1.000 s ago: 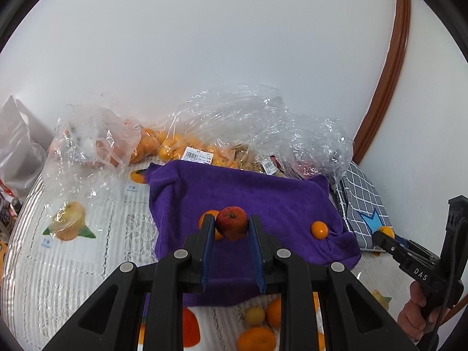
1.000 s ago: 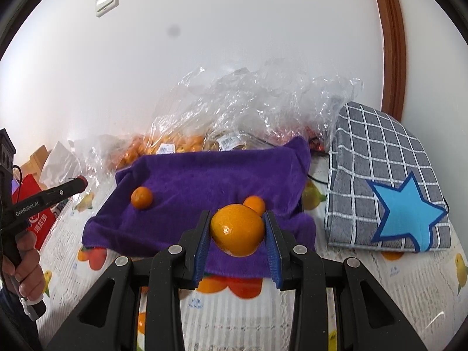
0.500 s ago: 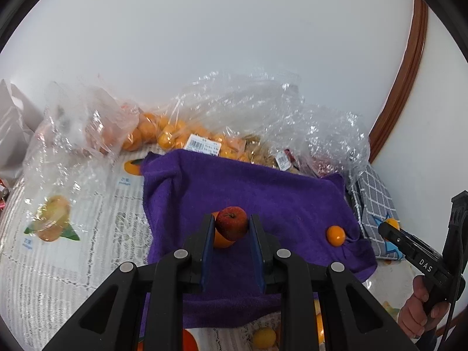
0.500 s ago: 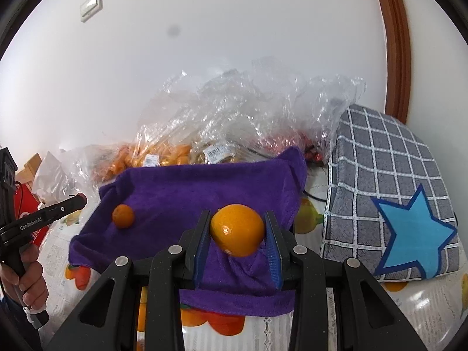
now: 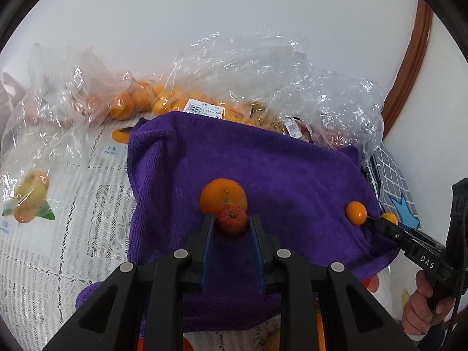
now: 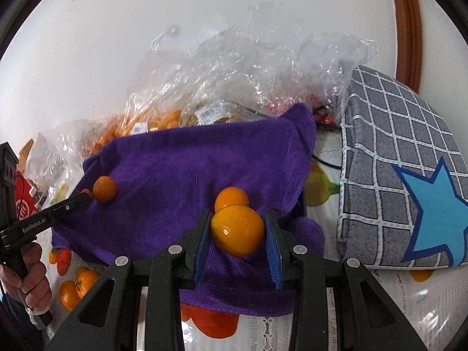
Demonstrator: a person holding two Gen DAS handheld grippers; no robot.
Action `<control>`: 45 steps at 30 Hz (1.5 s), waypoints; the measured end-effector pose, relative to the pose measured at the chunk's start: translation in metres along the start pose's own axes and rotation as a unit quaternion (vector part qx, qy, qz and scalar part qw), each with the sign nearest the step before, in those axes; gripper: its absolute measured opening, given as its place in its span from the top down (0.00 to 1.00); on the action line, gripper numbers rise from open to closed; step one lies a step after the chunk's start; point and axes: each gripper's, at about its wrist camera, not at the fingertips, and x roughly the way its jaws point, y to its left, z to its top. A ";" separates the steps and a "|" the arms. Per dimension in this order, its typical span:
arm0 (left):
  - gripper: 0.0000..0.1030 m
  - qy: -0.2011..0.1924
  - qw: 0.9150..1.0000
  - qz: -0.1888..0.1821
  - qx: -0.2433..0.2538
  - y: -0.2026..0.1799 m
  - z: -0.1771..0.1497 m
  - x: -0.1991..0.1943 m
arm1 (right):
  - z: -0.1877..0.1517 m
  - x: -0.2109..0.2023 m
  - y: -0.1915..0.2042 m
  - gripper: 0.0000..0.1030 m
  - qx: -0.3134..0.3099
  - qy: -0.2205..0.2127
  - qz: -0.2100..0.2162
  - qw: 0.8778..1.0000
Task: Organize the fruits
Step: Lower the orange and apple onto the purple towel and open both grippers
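Presently, a small red apple (image 5: pixel 232 221) is clamped between the blue pads of the left gripper (image 5: pixel 231 228), just above the purple towel (image 5: pixel 292 175). A loose orange (image 5: pixel 223 196) lies on the towel at twelve o'clock from the apple, seemingly touching it. In the right wrist view, a large mandarin (image 6: pixel 237 230) is pinched by the right gripper (image 6: pixel 237 234), with another orange (image 6: pixel 232 199) resting on the towel just behind it at twelve o'clock. A small mandarin (image 5: pixel 356 213) sits near the towel's three o'clock edge. Both carried fruits are judged close to being set down. The resting oranges could be nudged and rolled off the bunched cloth if the held fruit is lowered against them. Round fruit may also roll away once released on the sloping folds.
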 end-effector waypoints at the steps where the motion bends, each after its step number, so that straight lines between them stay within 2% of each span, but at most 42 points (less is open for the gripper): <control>1: 0.78 0.000 1.000 0.001 0.003 0.000 0.000 0.000 | -0.001 0.002 0.002 0.66 -0.003 0.003 -0.002 1.000; 14: 0.78 0.004 1.000 -0.007 0.014 -0.003 -0.005 0.002 | -0.007 0.013 0.007 0.66 -0.015 0.020 -0.006 1.000; 31: 0.78 -0.008 1.000 0.011 0.019 -0.006 -0.007 -0.002 | -0.010 0.014 0.005 0.66 -0.007 0.024 -0.012 1.000; 34: 0.74 -0.018 1.000 0.014 0.015 -0.004 -0.008 -0.006 | -0.010 0.012 0.005 0.64 -0.005 0.022 -0.014 1.000; 38: 0.70 -0.037 0.999 0.007 0.010 -0.002 -0.008 -0.014 | -0.009 0.003 0.005 0.54 -0.001 0.004 -0.012 1.000; 42: 0.60 -0.054 0.998 0.011 0.002 0.002 -0.008 -0.023 | -0.009 -0.007 0.003 0.51 0.008 -0.004 -0.024 1.000; 45: 0.56 -0.066 0.998 0.015 -0.004 0.006 -0.011 -0.033 | -0.011 -0.019 -0.002 0.49 0.026 -0.009 -0.032 0.999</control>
